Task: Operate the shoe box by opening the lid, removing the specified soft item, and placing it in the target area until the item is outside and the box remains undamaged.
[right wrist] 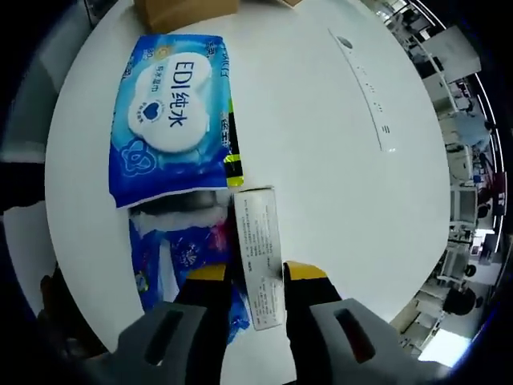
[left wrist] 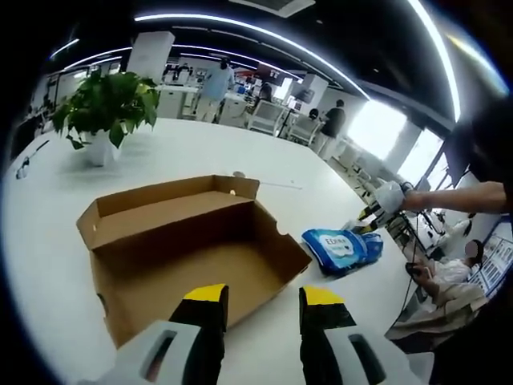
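- My left gripper (left wrist: 263,309) sits low centre in the left gripper view, fingers spread, holding nothing; open shoe box (left wrist: 188,241) mid-frame on the white desk (left wrist: 48,241)
- Blue wipes pack (left wrist: 343,249) lies right of the box; also upper left in the right gripper view (right wrist: 172,116)
- My right gripper (right wrist: 255,277) at bottom centre; fingers pinching the pack's white edge flap (right wrist: 259,253)
- Potted plant (left wrist: 104,108) upper left

A large round white table (left wrist: 240,160) is seen under long curved ceiling light strips (left wrist: 264,32). A potted green plant (left wrist: 108,108) is set near the table's far edge. Beyond it, white desks and chairs (left wrist: 280,120) are ranged, people are standing among them, and bright windows (left wrist: 393,136) are seen behind
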{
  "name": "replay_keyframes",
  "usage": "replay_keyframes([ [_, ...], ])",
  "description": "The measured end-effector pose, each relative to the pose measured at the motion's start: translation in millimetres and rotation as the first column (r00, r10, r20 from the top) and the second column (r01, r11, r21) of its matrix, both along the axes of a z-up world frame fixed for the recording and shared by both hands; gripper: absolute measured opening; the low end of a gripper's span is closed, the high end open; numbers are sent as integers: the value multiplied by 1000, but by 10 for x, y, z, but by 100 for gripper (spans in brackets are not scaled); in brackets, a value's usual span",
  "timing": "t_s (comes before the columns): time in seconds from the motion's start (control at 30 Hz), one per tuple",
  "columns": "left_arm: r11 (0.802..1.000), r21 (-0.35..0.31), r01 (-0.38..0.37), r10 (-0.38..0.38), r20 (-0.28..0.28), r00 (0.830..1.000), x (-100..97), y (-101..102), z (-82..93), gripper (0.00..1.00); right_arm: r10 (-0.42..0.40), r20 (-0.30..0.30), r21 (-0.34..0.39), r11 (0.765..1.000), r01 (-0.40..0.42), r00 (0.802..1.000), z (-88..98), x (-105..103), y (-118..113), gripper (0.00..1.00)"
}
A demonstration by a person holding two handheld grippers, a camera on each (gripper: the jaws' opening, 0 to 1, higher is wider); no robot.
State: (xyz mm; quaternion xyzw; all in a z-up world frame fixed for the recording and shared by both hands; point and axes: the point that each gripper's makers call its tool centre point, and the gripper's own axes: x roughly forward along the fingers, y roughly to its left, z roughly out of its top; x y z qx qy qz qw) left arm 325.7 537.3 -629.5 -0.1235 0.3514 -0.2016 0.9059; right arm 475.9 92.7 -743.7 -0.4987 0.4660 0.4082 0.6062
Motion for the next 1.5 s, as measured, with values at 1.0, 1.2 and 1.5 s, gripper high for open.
replay_keyframes([
  [1.0,1000,-19,25,-24,38,999,-366,634,98,35,-231,127,124,969,215,965,489,-416,423,29],
  [1.2,1000,-28,14,-12,50,999,-397,800,114,35,-325,106,220,929,296,940,555,-477,716,29],
  [1.5,999,-38,-15,17,57,998,-481,1090,128,35,-413,47,347,861,372,910,545,-540,1194,32],
])
